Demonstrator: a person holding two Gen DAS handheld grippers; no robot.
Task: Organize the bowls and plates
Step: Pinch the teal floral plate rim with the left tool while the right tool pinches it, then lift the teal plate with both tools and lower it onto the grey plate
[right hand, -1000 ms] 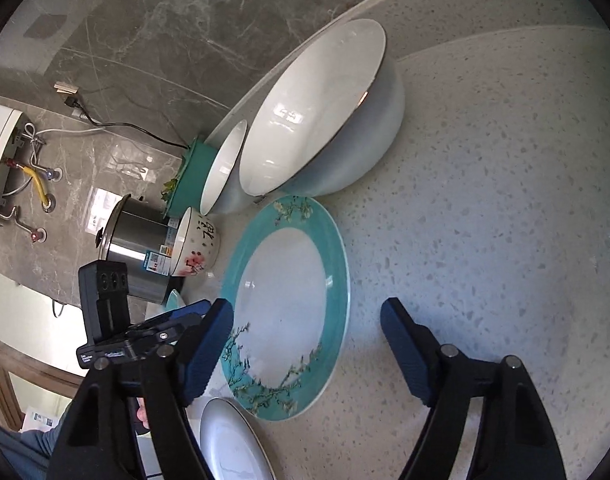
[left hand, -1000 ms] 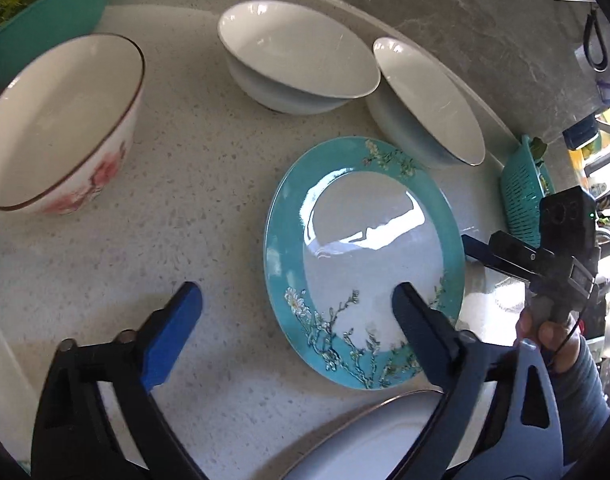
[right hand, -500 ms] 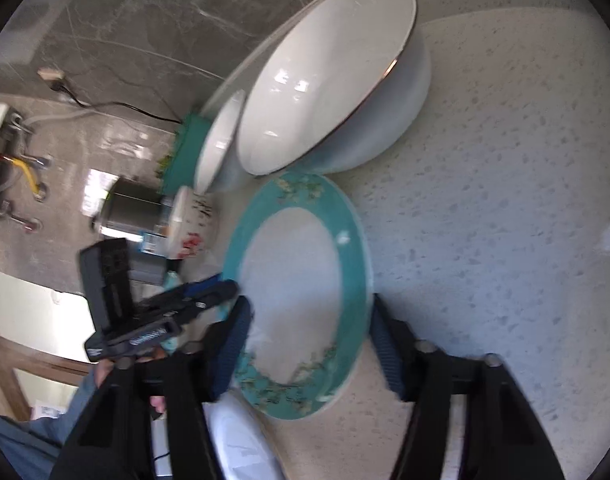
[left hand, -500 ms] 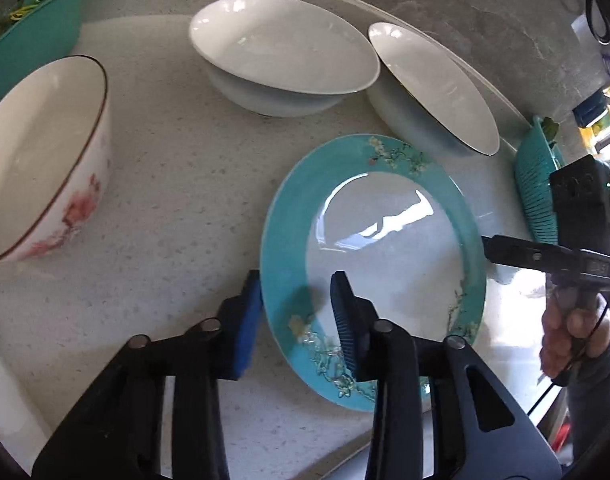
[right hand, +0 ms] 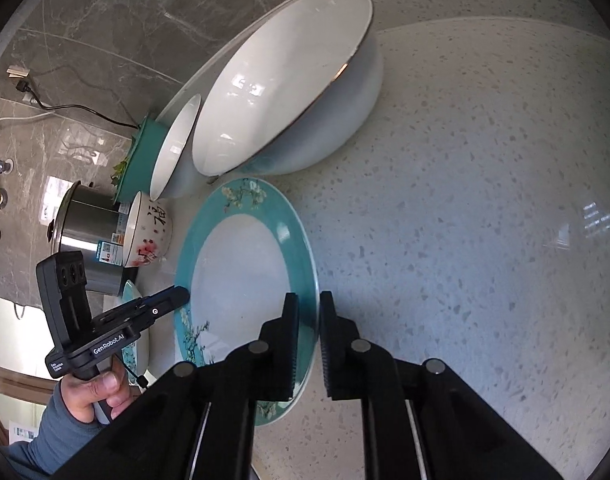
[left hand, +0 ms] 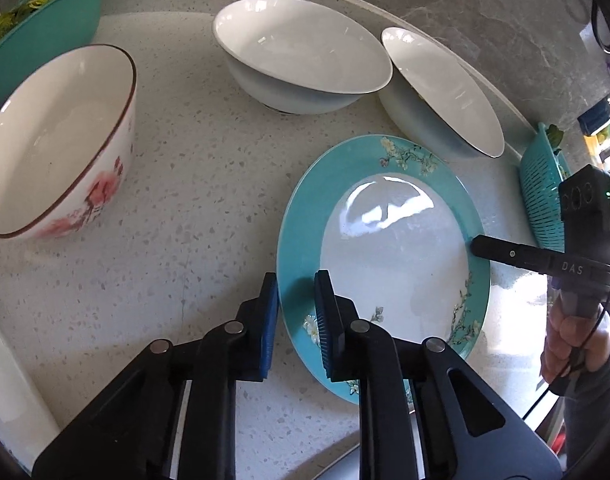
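A teal-rimmed plate with blossom pattern (left hand: pixel 389 248) lies on the speckled counter (left hand: pixel 193 184); it also shows in the right wrist view (right hand: pixel 241 264). My left gripper (left hand: pixel 296 312) is shut on the plate's left rim. My right gripper (right hand: pixel 308 332) is shut on the opposite rim, and shows at the right in the left wrist view (left hand: pixel 473 243). Two white bowls (left hand: pixel 301 48) (left hand: pixel 445 88) stand behind the plate. A floral bowl with a brown rim (left hand: pixel 57 140) stands to the left.
A teal basin of greens (left hand: pixel 37 24) sits at the back left, a teal colander (left hand: pixel 545 196) at the right. A steel pot (right hand: pixel 87 236) stands by the marble wall. Another plate's rim (left hand: pixel 337 456) shows near the bottom edge.
Both grippers moved in from open and closed on opposite rims of the teal plate. The plate has stayed on the counter.
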